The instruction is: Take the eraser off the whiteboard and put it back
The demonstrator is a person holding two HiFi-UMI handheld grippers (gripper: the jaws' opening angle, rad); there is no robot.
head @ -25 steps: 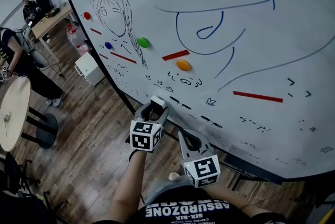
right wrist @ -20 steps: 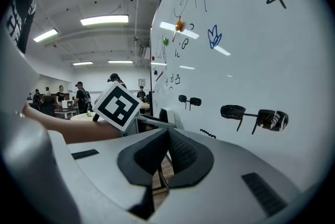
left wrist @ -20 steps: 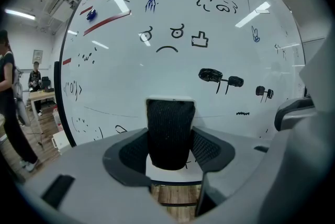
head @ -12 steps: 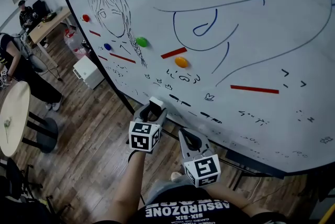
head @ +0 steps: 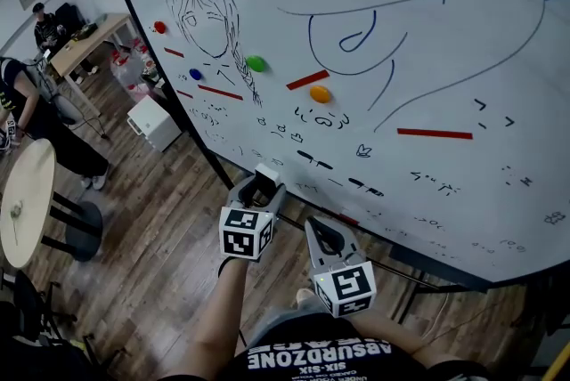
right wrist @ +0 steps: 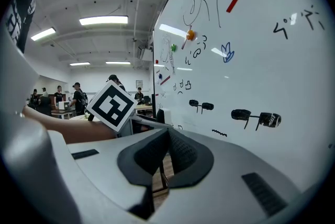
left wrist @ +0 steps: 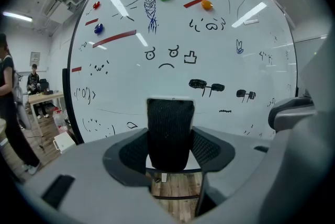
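Since a second ago the drawings on the whiteboard (head: 427, 41) have slid a little toward 1 o'clock in the head view, while both grippers keep nearly the same spots in that picture.

One eraser (left wrist: 168, 134) shows, and it is off the board. It is gripped upright in the left gripper (head: 260, 189), whose two jaws stand wide and press on its sides, black felt facing the camera and a white back edge on top. In the left gripper view the board lies beyond it, and floorboards show under it. The right gripper (head: 315, 228) sits at 4 o'clock from the left one, just beside it. Its two jaws are clenched together with nothing between them, and they point along the board's lower part.

Four round magnets sit on the board: one red (head: 160, 27), one blue (head: 195, 74), one green (head: 256, 63) and one orange (head: 321, 93), the orange at 4 o'clock from the green. I count five red bars (head: 435, 133), the longest at 3 o'clock from the orange magnet. One sketched girl's head (head: 200, 1) sits at 10 o'clock from the green magnet.

Off the board, toward 9 o'clock, one round table (head: 22, 201) and two people (head: 36, 117) are in view.
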